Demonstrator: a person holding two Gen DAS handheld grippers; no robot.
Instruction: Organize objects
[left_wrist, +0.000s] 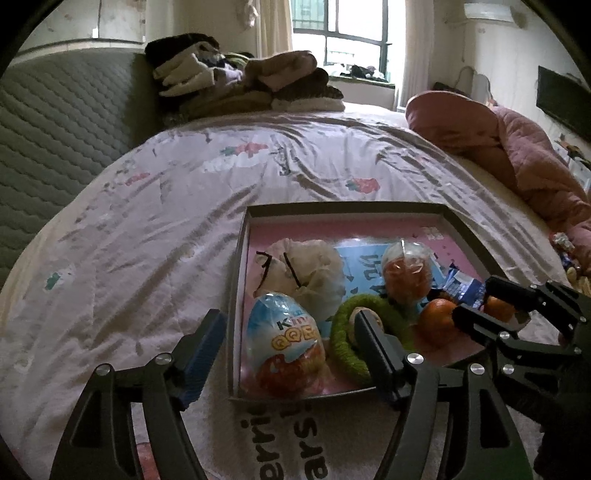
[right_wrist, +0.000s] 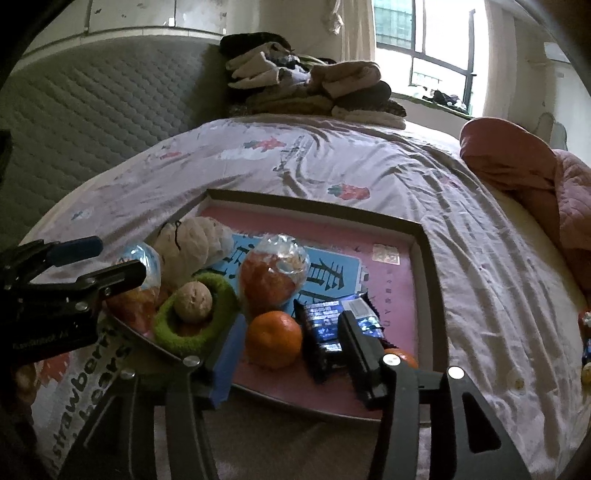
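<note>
A shallow box (left_wrist: 236, 280) with a pink floor lies on the bed; it also shows in the right wrist view (right_wrist: 430, 280). It holds a Kinder egg (left_wrist: 284, 347), a white plush (left_wrist: 306, 273), a green ring with a walnut (right_wrist: 194, 310), a wrapped orange jelly cup (right_wrist: 273, 273), a tangerine (right_wrist: 273, 339) and a dark blue snack packet (right_wrist: 325, 332). My left gripper (left_wrist: 288, 354) is open over the egg at the box's near left corner. My right gripper (right_wrist: 291, 354) is open around the tangerine and packet.
The bed has a pink strawberry-print sheet (left_wrist: 147, 221). Folded clothes (left_wrist: 240, 81) are piled at the far end by a grey padded headboard (left_wrist: 55, 122). A pink quilt (left_wrist: 517, 155) lies at the right. Small loose items (right_wrist: 585, 343) sit at the right edge.
</note>
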